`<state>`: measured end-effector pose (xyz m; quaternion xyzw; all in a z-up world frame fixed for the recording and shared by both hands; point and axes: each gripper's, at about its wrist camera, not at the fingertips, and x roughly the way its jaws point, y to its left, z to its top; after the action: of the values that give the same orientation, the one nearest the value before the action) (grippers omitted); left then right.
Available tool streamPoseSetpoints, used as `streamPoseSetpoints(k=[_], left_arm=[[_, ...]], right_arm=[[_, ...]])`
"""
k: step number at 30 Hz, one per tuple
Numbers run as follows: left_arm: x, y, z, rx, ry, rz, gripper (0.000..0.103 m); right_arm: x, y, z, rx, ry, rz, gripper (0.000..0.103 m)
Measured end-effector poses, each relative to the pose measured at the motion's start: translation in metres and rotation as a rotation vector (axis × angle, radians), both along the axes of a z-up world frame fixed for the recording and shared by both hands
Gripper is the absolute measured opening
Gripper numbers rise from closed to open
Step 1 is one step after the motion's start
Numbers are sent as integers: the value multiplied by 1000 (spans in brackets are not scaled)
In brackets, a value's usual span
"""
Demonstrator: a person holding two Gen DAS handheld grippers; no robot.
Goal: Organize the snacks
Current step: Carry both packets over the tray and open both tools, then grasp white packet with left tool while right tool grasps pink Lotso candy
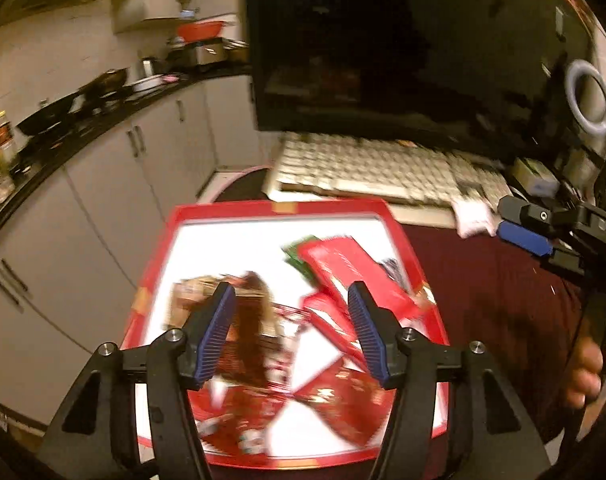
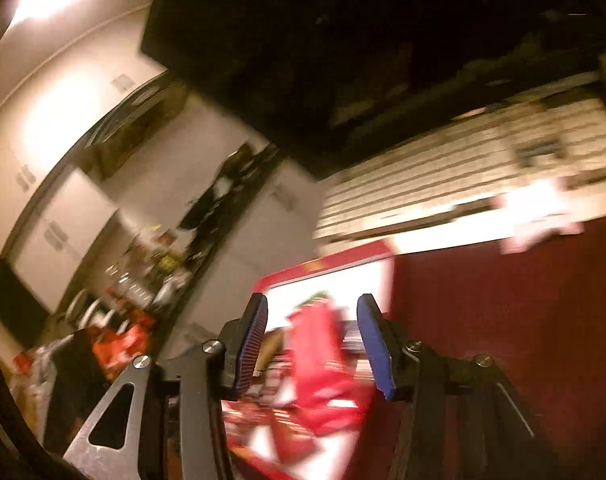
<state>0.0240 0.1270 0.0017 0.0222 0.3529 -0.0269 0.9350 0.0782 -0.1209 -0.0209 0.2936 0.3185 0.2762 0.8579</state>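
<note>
A: Starting at the far left, what is showing?

B: A dark kitchen counter (image 1: 83, 120) is running along white cabinets (image 1: 103, 208), crowded with pots and bottles. It is sitting well apart from the table.

A: And moving right?

B: A red-rimmed tray (image 1: 223, 216) with a white floor is lying on a maroon tablecloth (image 1: 483, 300). Snack packets are lying loose in it: a brown packet (image 1: 251, 320) at the near left, a long red packet (image 1: 343, 268) slanting across the middle right, and more red wrappers (image 1: 335, 400) overlapping at the near edge.

A: How is the left gripper (image 1: 291, 328) standing?

B: It is hovering over the tray with its blue pads (image 1: 217, 332) parted about halfway. Nothing is pinched between them; the packets are lying below the gap.

A: Beyond the tray?

B: A pale keyboard (image 1: 375, 168) is lying just past the far rim, under a dark monitor (image 1: 403, 48).

A: And the right gripper (image 2: 313, 340)?

B: It is coming in from the right edge of the left wrist view, a hand (image 1: 591, 364) gripping its handle. Its own view is blurring badly, but the jaws are standing partly open over the tray's right side, framing the red packet without pressing on it.
</note>
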Motion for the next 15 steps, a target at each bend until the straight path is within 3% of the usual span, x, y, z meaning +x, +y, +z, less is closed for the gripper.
streamPoseSetpoints(k=[9, 11, 15], left_arm=[[1, -80, -17, 57, 81, -176, 57], [4, -95, -16, 70, 92, -192, 58], [18, -122, -13, 92, 112, -206, 58]], right_arm=[[-31, -121, -49, -89, 113, -273, 50], [-33, -138, -51, -130, 129, -314, 56], [-28, -155, -45, -226, 132, -337, 59]])
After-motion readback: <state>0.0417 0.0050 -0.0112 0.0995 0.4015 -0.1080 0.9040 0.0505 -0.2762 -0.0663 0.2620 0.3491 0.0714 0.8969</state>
